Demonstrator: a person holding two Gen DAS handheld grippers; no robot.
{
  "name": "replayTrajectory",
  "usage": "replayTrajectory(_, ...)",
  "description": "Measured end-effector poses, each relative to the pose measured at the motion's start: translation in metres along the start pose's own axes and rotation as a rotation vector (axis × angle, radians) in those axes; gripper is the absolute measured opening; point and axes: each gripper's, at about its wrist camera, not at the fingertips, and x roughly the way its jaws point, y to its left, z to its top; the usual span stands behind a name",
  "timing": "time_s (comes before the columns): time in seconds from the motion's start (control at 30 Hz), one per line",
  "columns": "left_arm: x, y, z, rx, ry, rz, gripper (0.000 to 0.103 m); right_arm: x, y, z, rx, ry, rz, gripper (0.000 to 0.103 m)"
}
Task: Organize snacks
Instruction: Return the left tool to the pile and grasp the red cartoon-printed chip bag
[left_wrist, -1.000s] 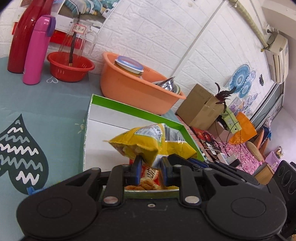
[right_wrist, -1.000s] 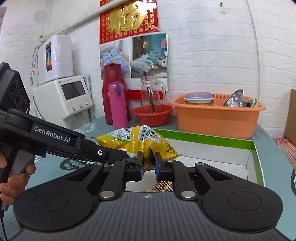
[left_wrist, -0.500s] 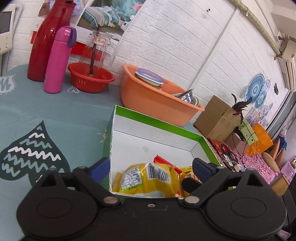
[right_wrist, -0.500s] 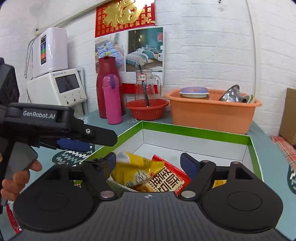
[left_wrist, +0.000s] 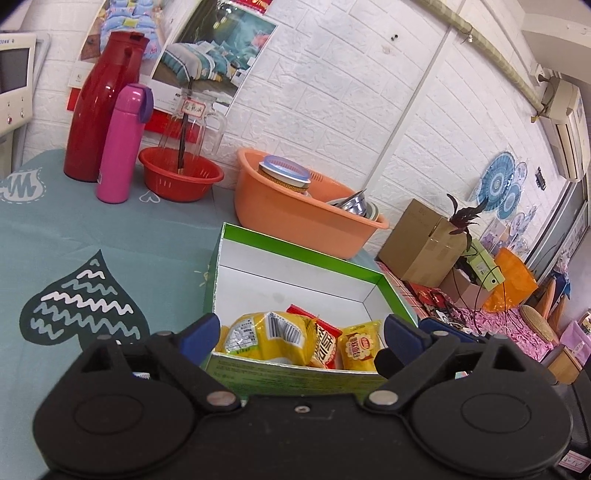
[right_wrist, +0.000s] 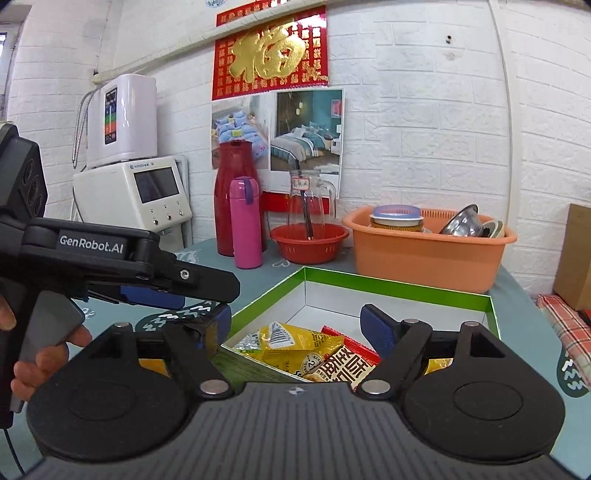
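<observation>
Snacks (left_wrist: 280, 339) half-hidden in green box (left_wrist: 303, 254), lower edges cut off – tool bodies.

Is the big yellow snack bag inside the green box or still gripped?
Inside: the yellow snack bag lies in the green box, both grippers open.

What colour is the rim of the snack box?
Bright green rim, white inside; clearest in the left wrist view.

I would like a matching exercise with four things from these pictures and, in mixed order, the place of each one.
Things:
1. yellow snack bag
2. glass jug
3. metal bowl
4. pink bottle

Places:
A. in the orange basin
B. in the green box
C. in front of the red flask
D. in the red basket

Pairs: 1-B, 2-D, 3-A, 4-C
</observation>
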Motion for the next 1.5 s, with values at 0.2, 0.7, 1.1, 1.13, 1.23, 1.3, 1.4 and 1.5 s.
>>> replayTrajectory(0.2,-0.025,-0.006,-0.013,0.029,-0.001,-0.003,0.103,-0.021,0.005,-0.006,0.011,-0.018,0.019,0.103)
replayTrajectory(0.7,-0.009,0.033,-0.047,-0.008,0.163,-0.003,0.103,-0.07,0.021,-0.076,0.128,0.083,0.114,0.103)
replayTrajectory(1.1,-0.086,0.041,-0.067,-0.147,0.104,-0.089,0.103,-0.044,0.042,-0.054,0.013,0.059,0.169,0.103)
replayTrajectory(1.13,-0.092,0.037,-0.071,-0.152,0.099,-0.113,0.103,-0.039,0.042,-0.052,0.003,0.062,0.173,0.103)
replayTrajectory(1.23,-0.092,0.031,-0.086,-0.167,0.113,-0.128,0.103,-0.026,0.046,-0.05,-0.03,0.083,0.185,0.103)
replayTrajectory(1.3,-0.082,0.033,-0.094,-0.184,0.127,-0.108,0.103,-0.021,0.049,-0.054,-0.047,0.116,0.201,0.091)
replayTrajectory(1.4,-0.063,0.047,-0.102,-0.254,0.156,-0.109,0.093,-0.023,0.048,-0.064,-0.016,0.157,0.224,0.067)
replayTrajectory(1.5,-0.052,0.053,-0.103,-0.277,0.16,-0.115,0.093,-0.032,0.047,-0.068,-0.006,0.172,0.227,0.057)
